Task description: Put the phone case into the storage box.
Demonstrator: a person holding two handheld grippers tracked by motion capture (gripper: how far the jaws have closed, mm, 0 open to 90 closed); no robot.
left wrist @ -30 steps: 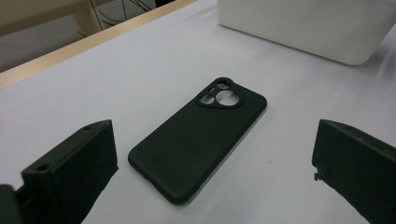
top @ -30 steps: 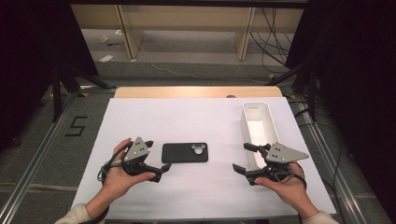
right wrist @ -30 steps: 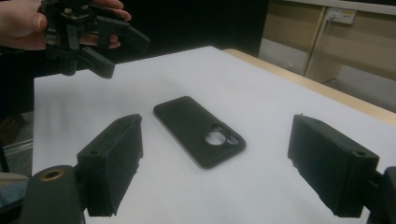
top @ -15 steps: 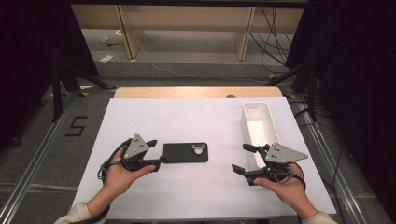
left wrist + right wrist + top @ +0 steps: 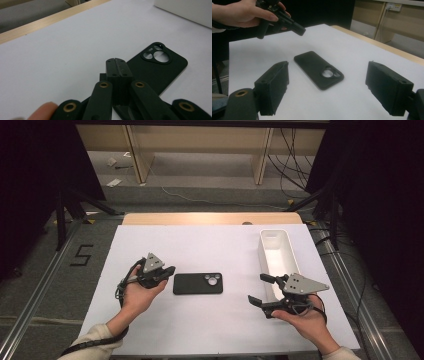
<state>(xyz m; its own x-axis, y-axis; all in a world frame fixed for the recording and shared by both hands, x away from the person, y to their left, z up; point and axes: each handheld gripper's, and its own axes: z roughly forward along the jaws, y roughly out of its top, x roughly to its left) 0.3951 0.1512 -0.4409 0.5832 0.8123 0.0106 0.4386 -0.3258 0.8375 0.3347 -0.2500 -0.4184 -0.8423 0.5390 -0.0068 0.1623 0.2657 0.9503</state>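
A black phone case [image 5: 198,283] lies flat on the white table, camera cut-out facing up and toward the right. My left gripper [image 5: 170,269] hangs just off its left end. Its jaws have just been closing and now stand pressed together with nothing between them. In the left gripper view the shut tips [image 5: 117,62] overlap the near corner of the case [image 5: 157,67]; I cannot tell whether they touch it. My right gripper [image 5: 258,288] stays open to the right of the case, its jaws [image 5: 329,87] framing the case [image 5: 317,68] from a distance. The left gripper [image 5: 299,29] shows beyond.
A long white bin [image 5: 275,251] stands at the right of the table, just behind my right gripper, and shows again as the bin [image 5: 185,10] at the top right. A wooden strip [image 5: 210,218] runs along the table's far edge. Dark floor and frame rails surround the table.
My left gripper has moved right, up to the case's left end, and its jaws have gone from wide open to shut. The right gripper and the case have stayed put.
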